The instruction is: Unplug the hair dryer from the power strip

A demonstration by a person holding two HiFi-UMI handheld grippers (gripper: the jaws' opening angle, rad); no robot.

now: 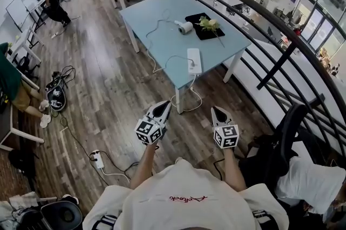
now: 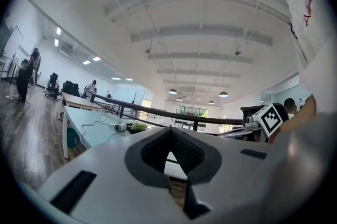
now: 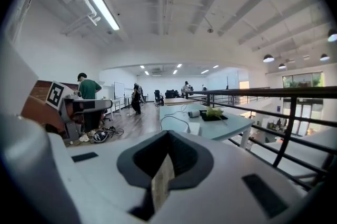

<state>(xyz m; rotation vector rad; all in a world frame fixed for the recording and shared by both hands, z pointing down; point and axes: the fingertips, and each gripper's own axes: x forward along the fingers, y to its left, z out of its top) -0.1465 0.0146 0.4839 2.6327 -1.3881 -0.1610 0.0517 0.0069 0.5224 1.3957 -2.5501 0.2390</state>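
Note:
A white hair dryer (image 1: 185, 27) lies on the light blue table (image 1: 157, 34), its cord looping toward me to a white power strip (image 1: 194, 60) near the table's front edge. Both grippers hover over the wooden floor, short of the table. My left gripper (image 1: 164, 106) and my right gripper (image 1: 218, 110) point at the table, jaws shut and empty. In the left gripper view the hair dryer (image 2: 120, 126) is small and far off. The right gripper view shows the dryer (image 3: 194, 113) and the strip (image 3: 194, 128) ahead of the shut jaws.
A black tray with flowers (image 1: 208, 26) sits beside the dryer. A dark railing (image 1: 270, 29) runs along the table's right side. Another power strip (image 1: 98, 159) and cables lie on the floor to the left. A chair (image 1: 286, 142) stands at my right. People are at the far left.

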